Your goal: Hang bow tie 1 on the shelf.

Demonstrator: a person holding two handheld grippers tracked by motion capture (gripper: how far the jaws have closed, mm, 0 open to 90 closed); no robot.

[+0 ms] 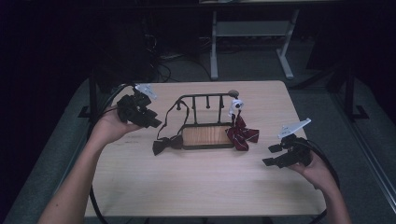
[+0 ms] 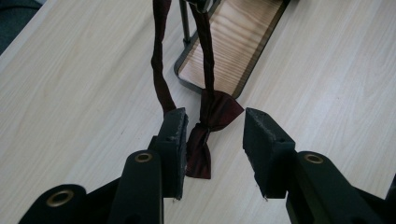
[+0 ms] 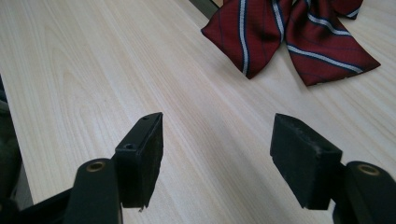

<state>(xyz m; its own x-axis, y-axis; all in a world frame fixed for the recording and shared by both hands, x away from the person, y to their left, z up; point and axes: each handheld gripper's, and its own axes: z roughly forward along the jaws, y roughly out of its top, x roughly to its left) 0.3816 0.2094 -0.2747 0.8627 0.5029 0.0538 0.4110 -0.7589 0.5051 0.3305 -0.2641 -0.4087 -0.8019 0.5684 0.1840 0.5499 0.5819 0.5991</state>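
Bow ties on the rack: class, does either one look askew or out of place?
Yes. The dark bow tie lies on the table, its strap looped over the rack. The striped bow tie slumps crookedly against the rack's base, half on the table.

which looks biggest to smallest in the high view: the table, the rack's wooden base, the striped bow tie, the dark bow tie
1. table
2. rack's wooden base
3. striped bow tie
4. dark bow tie; the two ties look close in size, so their order is unsure.

My table (image 1: pixel 196 177) sits lit amid a dark, murky room; from my claws the wood looks bright, sharp, softly shadowed
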